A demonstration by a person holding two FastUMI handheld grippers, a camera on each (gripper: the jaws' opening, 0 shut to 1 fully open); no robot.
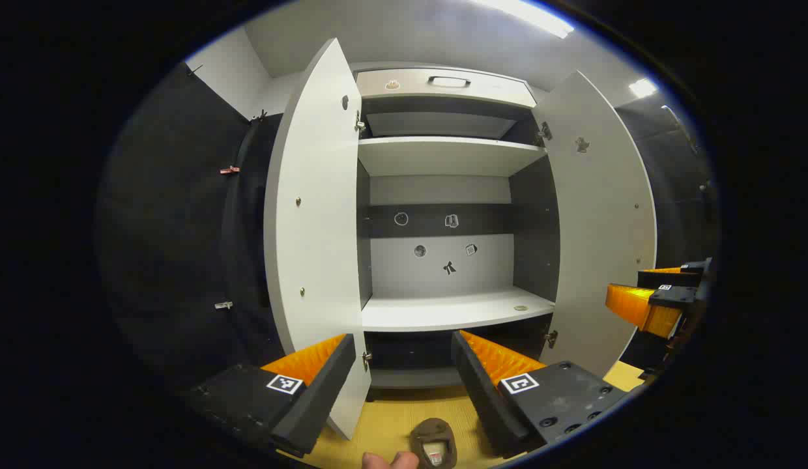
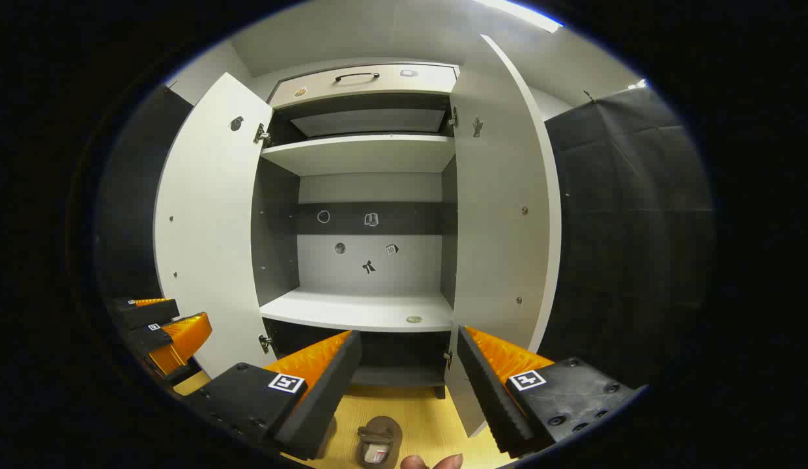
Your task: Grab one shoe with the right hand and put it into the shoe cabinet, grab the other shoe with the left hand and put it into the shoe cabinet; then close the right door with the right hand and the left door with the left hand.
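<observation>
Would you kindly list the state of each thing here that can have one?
Left door: open.
Right door: open.
Drawer: shut.
Middle shelf: no shoe on it.
Shoe: on the floor.
Left claw: open.
Right claw: open.

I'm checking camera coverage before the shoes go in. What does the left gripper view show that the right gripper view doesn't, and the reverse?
Left gripper view: the right gripper, open, at its right edge, and a red clip on the black wall beside the left door.
Right gripper view: the left gripper, open, at its left edge.
Shared: the shoe cabinet with both doors open, its white shelf, the top drawer's handle, and a brown shoe on the yellow floor.
</observation>
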